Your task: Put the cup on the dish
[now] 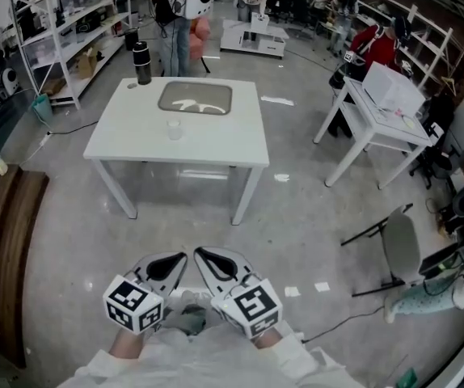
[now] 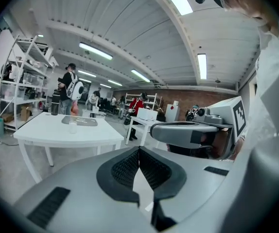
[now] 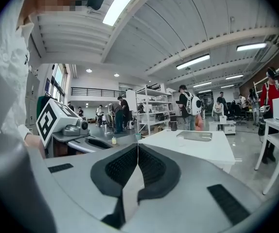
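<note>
A small clear cup stands on the white table, just in front of a grey dish near the far edge. The left gripper view shows the same cup and dish far ahead. My left gripper and right gripper are side by side close to my body, well short of the table. Both are shut with nothing between the jaws. The left gripper and the right gripper both point roughly level toward the table, with the dish ahead.
A black bottle stands at the table's far left corner. A second white table and a grey chair are to the right. Shelves and a wooden bench are on the left. People stand behind the table.
</note>
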A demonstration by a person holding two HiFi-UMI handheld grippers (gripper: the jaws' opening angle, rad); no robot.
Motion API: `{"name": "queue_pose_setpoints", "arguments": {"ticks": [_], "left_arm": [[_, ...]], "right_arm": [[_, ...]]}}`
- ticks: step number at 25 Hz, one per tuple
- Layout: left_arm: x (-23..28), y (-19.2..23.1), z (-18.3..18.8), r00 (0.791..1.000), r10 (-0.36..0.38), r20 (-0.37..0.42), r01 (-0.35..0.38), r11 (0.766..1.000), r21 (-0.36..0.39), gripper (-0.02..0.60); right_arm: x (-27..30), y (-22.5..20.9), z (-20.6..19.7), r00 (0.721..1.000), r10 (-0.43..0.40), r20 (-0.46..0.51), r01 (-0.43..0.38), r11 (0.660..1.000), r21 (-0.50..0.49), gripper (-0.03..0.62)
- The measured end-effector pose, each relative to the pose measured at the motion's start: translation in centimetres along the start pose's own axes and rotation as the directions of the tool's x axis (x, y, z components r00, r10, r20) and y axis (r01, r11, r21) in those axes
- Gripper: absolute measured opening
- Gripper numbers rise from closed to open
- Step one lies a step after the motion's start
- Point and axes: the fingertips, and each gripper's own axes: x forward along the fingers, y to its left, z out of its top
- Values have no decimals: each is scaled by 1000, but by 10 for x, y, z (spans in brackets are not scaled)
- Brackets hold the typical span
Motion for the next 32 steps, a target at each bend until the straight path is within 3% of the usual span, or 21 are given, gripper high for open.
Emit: {"name": "queue_pose_setpoints", "arguments": {"ticks": [8,14,21,32], "left_arm": [[18,96,44,1000,-1,25,0,1000,21,9],[34,133,60,997,-12,81,13,1000,-12,9],[58,167,63,999,-22,41,23,1000,-3,9],[120,231,83,1000,-22,1,22,999,-24,9]], "right_arm": [[92,-44,32,999,-36,27,36,999,-4,15],[128,-66,28,998,-67,-3,67,997,27,15],[162,-90,23,996,-82,-18,83,996,41,15],[230,-153,33,999,-32,5,32,998,57,15]]}}
